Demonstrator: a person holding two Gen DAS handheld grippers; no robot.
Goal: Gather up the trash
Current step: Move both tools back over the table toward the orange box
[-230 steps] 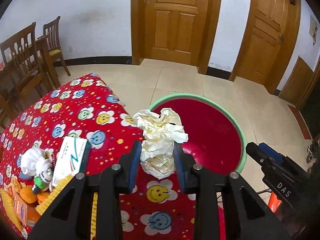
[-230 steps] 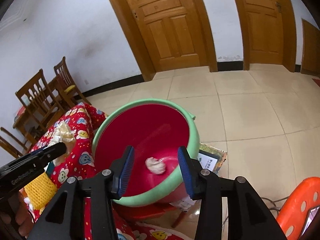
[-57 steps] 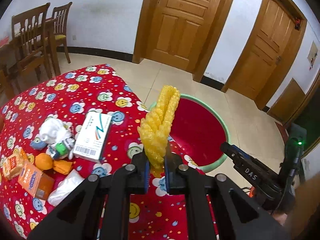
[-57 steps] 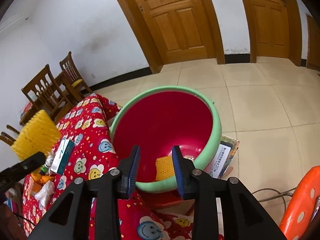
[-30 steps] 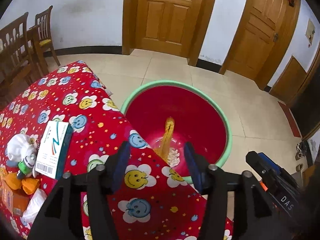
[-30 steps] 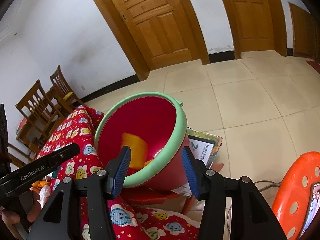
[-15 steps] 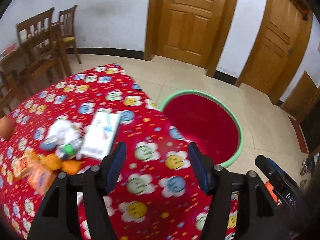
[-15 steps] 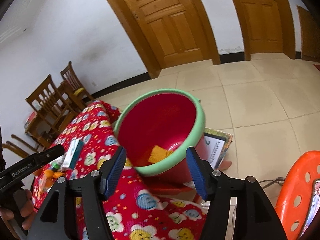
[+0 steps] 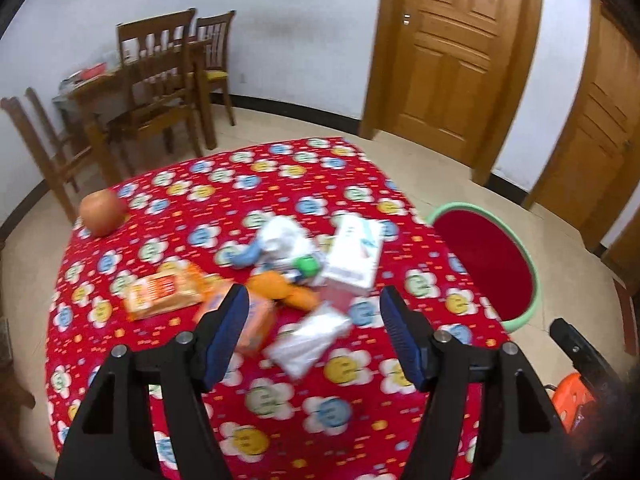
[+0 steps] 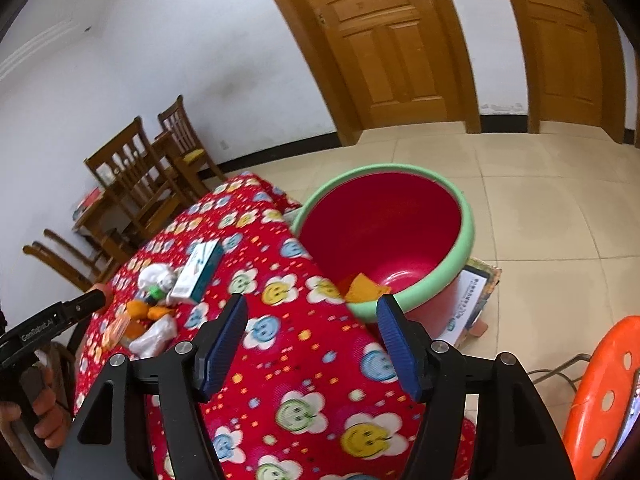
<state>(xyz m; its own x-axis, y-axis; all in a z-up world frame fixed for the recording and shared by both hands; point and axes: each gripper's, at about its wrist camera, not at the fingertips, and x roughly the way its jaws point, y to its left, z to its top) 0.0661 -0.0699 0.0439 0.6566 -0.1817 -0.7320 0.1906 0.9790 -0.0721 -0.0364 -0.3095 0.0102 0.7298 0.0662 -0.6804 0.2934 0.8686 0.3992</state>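
Left tool: released, blue-padded fingers spread wide, nothing between them; poised above the surface, a table under a red cloth printed with smiling flowers. Landmark for all places below: the white carton near the middle of that surface.

Items, left to right in the left wrist view:
- Round orange-red fruit, far left of the carton, alone near the surface's edge.
- Orange snack packet, left of and nearer than the carton.
- Second orange packet, partly behind the left tool's left finger.
- White and blue crumpled piece, just left of the carton, with a small green-capped object beside it; blur leaves its kind uncertain.
- Orange peel-like pieces, in front of and left of the carton.
- Clear plastic wrapper, directly in front of the carton, between the tool's fingers in the view.
- Red basin with a green rim, right of the carton, off the surface's edge on the floor side.

Right tool: released, fingers wide apart, empty; held over the surface's near corner. From this view the basin holds yellow-orange trash at its bottom. Orange plastic stool at far right.
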